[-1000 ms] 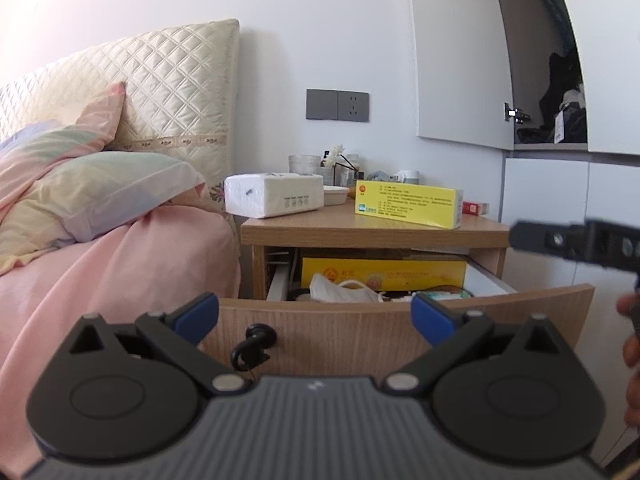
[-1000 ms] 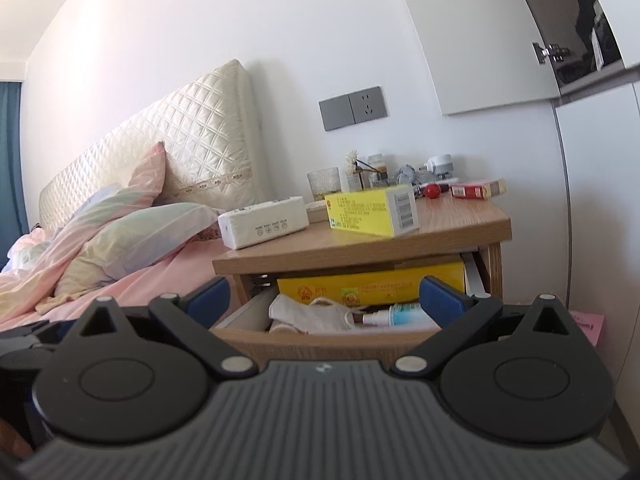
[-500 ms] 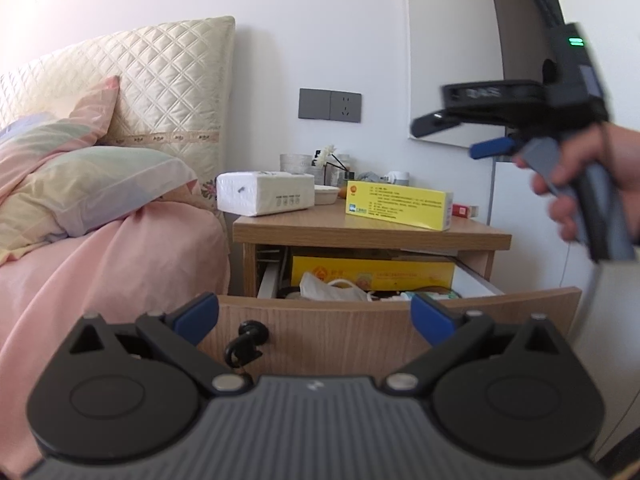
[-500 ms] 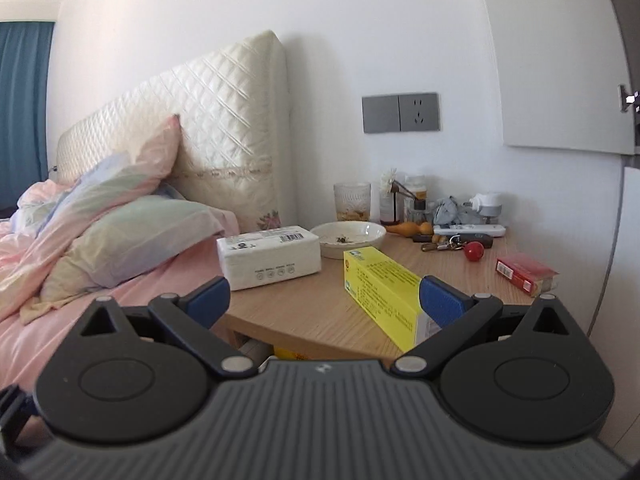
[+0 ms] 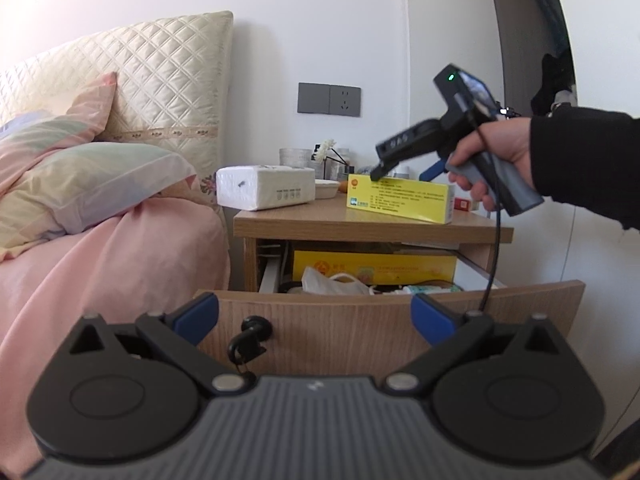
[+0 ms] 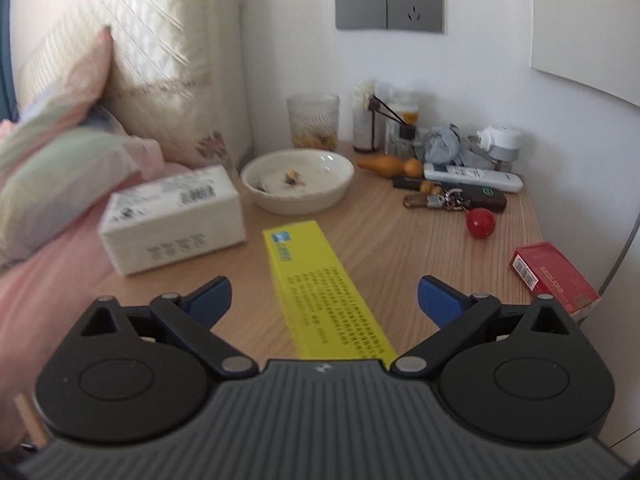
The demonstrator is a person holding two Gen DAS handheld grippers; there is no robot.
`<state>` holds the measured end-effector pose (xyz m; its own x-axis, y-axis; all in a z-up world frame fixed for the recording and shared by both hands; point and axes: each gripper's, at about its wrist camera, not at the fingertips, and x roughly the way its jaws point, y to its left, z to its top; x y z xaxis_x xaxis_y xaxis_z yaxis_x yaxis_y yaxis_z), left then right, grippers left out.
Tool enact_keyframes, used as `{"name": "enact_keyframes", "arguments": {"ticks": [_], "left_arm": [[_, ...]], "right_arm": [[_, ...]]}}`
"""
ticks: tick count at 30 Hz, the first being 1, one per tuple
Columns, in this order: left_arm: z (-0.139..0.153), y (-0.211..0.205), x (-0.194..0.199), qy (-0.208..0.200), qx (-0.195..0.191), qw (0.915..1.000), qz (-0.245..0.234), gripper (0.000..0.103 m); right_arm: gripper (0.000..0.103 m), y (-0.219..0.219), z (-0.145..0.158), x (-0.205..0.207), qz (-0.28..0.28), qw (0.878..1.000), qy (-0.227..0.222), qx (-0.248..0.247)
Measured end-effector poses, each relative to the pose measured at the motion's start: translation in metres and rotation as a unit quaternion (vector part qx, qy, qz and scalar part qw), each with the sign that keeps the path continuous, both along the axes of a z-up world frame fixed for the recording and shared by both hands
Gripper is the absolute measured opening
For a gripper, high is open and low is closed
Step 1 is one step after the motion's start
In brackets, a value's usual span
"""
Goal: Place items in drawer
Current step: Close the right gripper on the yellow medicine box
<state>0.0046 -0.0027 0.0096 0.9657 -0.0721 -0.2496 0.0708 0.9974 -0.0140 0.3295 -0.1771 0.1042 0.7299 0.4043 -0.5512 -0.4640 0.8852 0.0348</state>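
Observation:
The wooden drawer (image 5: 360, 332) of the nightstand stands pulled open, holding a yellow carton (image 5: 372, 266), a white mask and small items. A long yellow box (image 6: 320, 280) lies on the nightstand top; it also shows in the left wrist view (image 5: 400, 198). My right gripper (image 6: 324, 300) is open, its blue fingers either side of the yellow box and just above it. In the left wrist view the right gripper (image 5: 400, 172) hovers over that box. My left gripper (image 5: 314, 316) is open and empty in front of the drawer front.
On the nightstand (image 6: 400, 240) are a white tissue pack (image 6: 172, 220), a white bowl (image 6: 298, 180), a glass, small bottles, a remote, keys with a red ball (image 6: 482, 222) and a red box (image 6: 554, 278). The bed (image 5: 100, 248) lies left.
My right gripper moved forward and down over the nightstand, bringing its open fingers around the yellow box. My left gripper stayed before the drawer.

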Motion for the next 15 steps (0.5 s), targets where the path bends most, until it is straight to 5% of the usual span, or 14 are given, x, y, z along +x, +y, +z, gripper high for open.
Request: {"name": "enact_keyframes", "arguments": {"ticks": [3, 10, 15], "left_arm": [[0.0001, -0.0012, -0.0004, -0.002, 0.002, 1.0, -0.005, 0.103], [-0.0007, -0.0044, 0.0002, -0.004, 0.008, 0.9999, -0.011, 0.103], [-0.0008, -0.0041, 0.0013, -0.001, 0.007, 0.9999, -0.011, 0.103]], "right_arm": [[0.077, 0.002, -0.0071, 0.0115, -0.002, 1.0, 0.013, -0.013], [0.068, 0.0006, -0.0126, 0.0133, 0.015, 0.999, 0.029, -0.028], [0.044, 0.0024, -0.0128, 0.0104, 0.029, 0.999, 0.032, -0.033]]}}
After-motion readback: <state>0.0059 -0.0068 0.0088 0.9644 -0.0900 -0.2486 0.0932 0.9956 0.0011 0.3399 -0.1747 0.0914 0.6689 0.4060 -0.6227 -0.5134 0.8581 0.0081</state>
